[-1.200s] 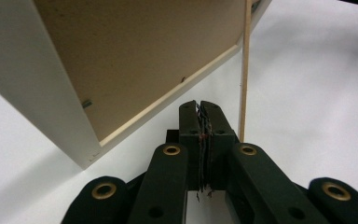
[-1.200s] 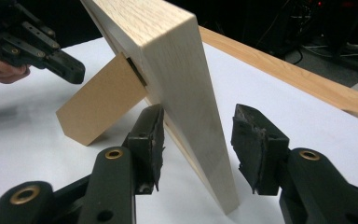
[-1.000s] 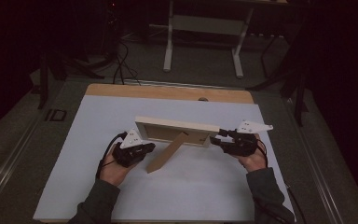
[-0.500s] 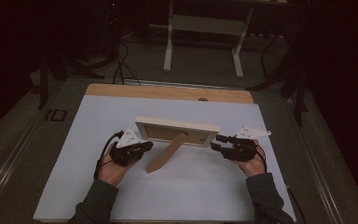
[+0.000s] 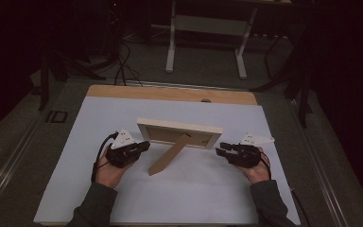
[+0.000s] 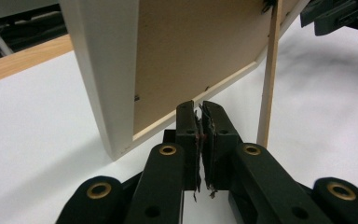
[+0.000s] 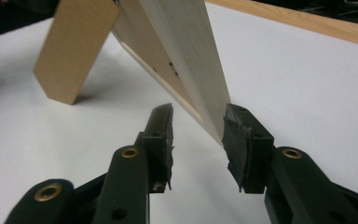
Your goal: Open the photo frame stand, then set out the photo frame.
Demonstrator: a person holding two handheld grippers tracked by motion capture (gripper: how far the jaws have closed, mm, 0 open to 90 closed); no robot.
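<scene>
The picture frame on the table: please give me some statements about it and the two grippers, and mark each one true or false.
1. The picture frame stands on the white table, propped by its easel leg. True.
2. The left gripper has its jaws wide open. False: they are shut, with nothing between them.
3. The right gripper has its jaws apart at the frame's lower corner. True; they have just been closing.
4. The frame lies flat, face down. False: it stands upright, its back toward the person.
5. The left gripper holds the easel leg. False: the leg stands apart from it.
</scene>
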